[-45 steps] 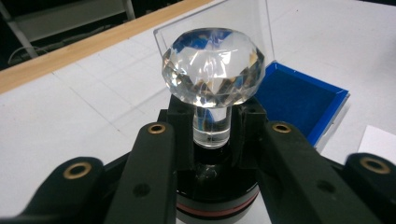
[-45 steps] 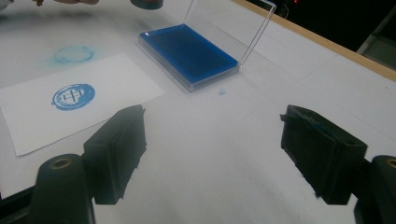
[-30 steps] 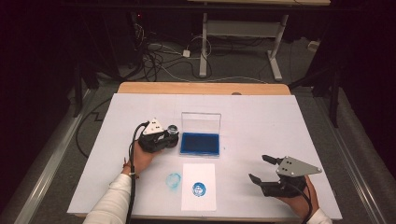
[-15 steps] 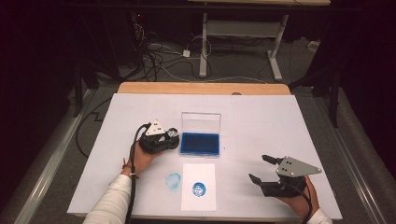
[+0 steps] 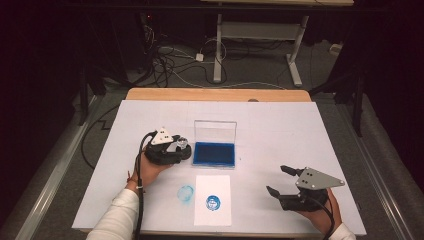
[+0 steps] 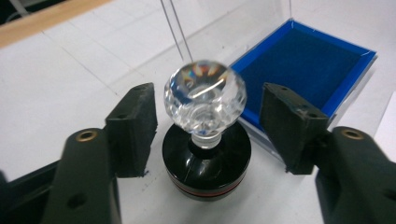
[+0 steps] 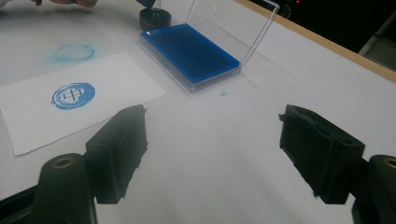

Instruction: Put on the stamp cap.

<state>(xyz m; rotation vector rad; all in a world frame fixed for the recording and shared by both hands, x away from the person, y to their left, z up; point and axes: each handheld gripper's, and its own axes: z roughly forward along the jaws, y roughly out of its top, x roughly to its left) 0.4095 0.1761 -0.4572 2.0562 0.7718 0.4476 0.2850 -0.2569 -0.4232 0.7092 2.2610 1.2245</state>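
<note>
Covering the table (image 5: 280, 125), a white sheet carries an open blue ink pad (image 5: 214, 154) and stamped paper (image 5: 212, 200). Left gripper (image 6: 205, 116), jaws apart, straddles the upright stamp (image 6: 205, 135) untouched; right gripper (image 7: 219, 149) gapes empty.

Near the middle of the tabletop (image 5: 300, 125) sits the ink pad case (image 5: 214, 154), its lid (image 5: 215, 131) standing up along the side toward the far edge. Just beside the case, on the side toward the left edge, the stamp (image 6: 205, 140) stands upright on the tabletop, and your left claw (image 5: 172, 149) sits around it with a jaw on either side of its knob, not touching. Between the case and the near edge lies a sheet of paper (image 5: 212, 200) bearing a round print (image 5: 213, 202). A second round mark (image 5: 186, 193) lies on the tabletop just left of the sheet. Your right claw (image 5: 280, 181) rests near the near right corner, jaws spread, well apart from the sheet.
</note>
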